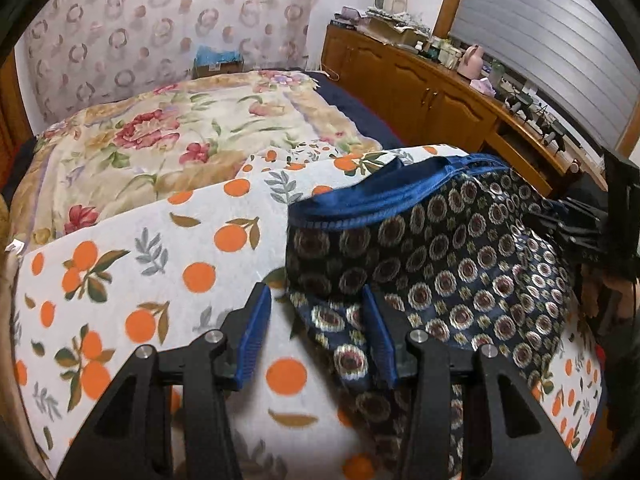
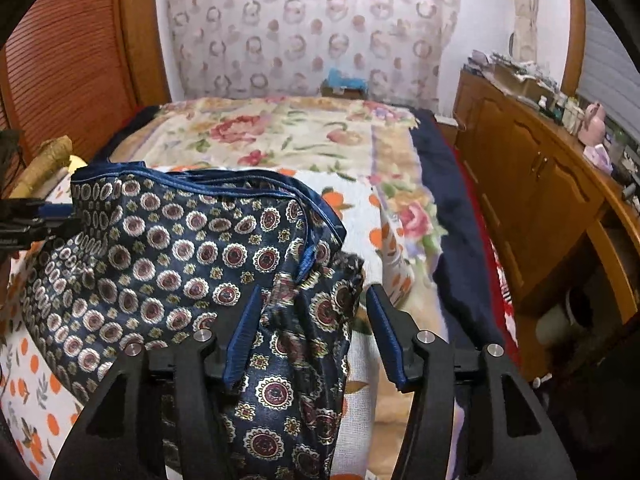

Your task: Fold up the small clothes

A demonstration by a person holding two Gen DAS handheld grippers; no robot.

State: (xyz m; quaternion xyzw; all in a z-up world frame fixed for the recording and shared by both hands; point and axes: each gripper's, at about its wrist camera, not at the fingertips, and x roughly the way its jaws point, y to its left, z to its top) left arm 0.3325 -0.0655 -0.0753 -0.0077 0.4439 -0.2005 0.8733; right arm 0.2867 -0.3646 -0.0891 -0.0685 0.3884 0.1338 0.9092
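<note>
**Garment lies between both tools, waistband away**

The patterned shorts (image 1: 440, 264) rest on the orange-print blanket (image 1: 168, 248) on the bed. Left tool (image 1: 316, 308) stands wide at the garment's left edge; right tool (image 2: 312, 304), also wide, straddles its right edge. The waistband runs left-right, far side.

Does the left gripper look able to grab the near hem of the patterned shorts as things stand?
Probably yes. The left gripper is open, with the patterned shorts already lying between its fingers on the orange-print cloth; nothing visible blocks them from closing.
</note>
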